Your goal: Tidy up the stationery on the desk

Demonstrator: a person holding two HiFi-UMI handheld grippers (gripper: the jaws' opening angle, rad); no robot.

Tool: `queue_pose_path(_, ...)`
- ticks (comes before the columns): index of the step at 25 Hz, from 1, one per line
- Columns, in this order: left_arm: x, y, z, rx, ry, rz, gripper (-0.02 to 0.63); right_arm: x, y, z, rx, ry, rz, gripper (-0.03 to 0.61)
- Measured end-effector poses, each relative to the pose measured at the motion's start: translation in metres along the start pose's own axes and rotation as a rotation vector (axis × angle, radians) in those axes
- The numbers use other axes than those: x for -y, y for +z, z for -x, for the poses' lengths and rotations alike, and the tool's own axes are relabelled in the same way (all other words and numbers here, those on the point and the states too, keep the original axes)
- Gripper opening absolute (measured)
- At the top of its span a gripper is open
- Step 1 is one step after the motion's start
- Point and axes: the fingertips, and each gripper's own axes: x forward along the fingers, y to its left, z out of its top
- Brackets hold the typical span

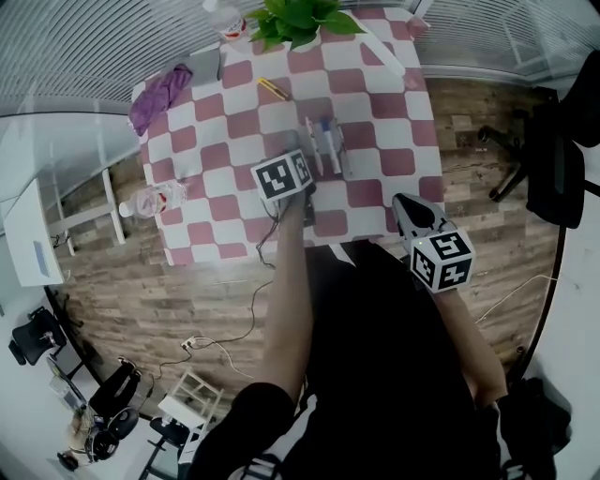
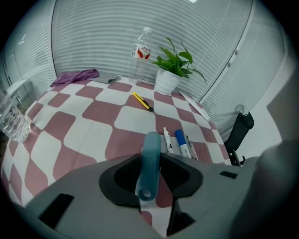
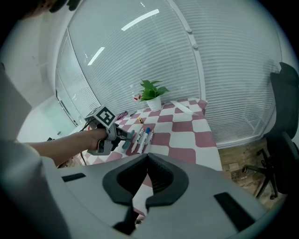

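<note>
My left gripper (image 2: pixel 150 157) is shut on a teal oblong tool (image 2: pixel 150 161) with a small hole at its near end, holding it just above the pink-and-white checked tablecloth (image 2: pixel 93 116). Just beyond it lie a white pen (image 2: pixel 167 140), a blue marker (image 2: pixel 182 142) and a thin pen (image 2: pixel 191 147), side by side. A yellow pen-like item (image 2: pixel 142 101) lies further back. In the head view the left gripper's marker cube (image 1: pixel 281 175) sits beside the row of pens (image 1: pixel 324 142). My right gripper (image 3: pixel 147 155) is shut and empty, off the table's near right corner.
A potted plant (image 1: pixel 295 19) and a water bottle (image 1: pixel 230 23) stand at the table's far edge. A purple cloth (image 1: pixel 159 92) lies at the far left, a clear plastic bottle (image 1: pixel 150 200) at the left edge. An office chair (image 1: pixel 553 159) stands right of the table.
</note>
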Motion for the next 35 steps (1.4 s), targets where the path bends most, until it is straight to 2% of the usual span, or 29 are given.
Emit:
queue_pose_path(8, -0.004, 0.001, -0.007, 0.023, 0.009, 0.161, 0.153, 0.004, -0.005, 0.002, -0.001, 0.009, 0.000, 0.021)
queue_pose_path(12, 0.000, 0.002, -0.008, 0.027, -0.003, 0.184, 0.158, 0.005, -0.007, 0.005, -0.002, 0.008, -0.001, 0.021)
queue_pose_path(17, 0.009, 0.004, -0.007, 0.038, -0.048, 0.217, 0.226, 0.008, -0.007, 0.009, 0.005, 0.003, -0.010, 0.021)
queue_pose_path(21, 0.014, 0.006, -0.003, 0.043, -0.082, 0.229, 0.240, 0.008, -0.005, 0.010, 0.011, 0.006, -0.013, 0.021)
queue_pose_path(29, 0.009, 0.014, 0.017, 0.071, -0.082, 0.195, 0.245, 0.000, 0.006, 0.009, 0.038, 0.030, -0.009, 0.021)
queue_pose_path(35, -0.013, 0.029, 0.036, 0.087, -0.035, 0.063, 0.245, -0.011, 0.017, 0.008, 0.056, 0.051, 0.013, 0.021)
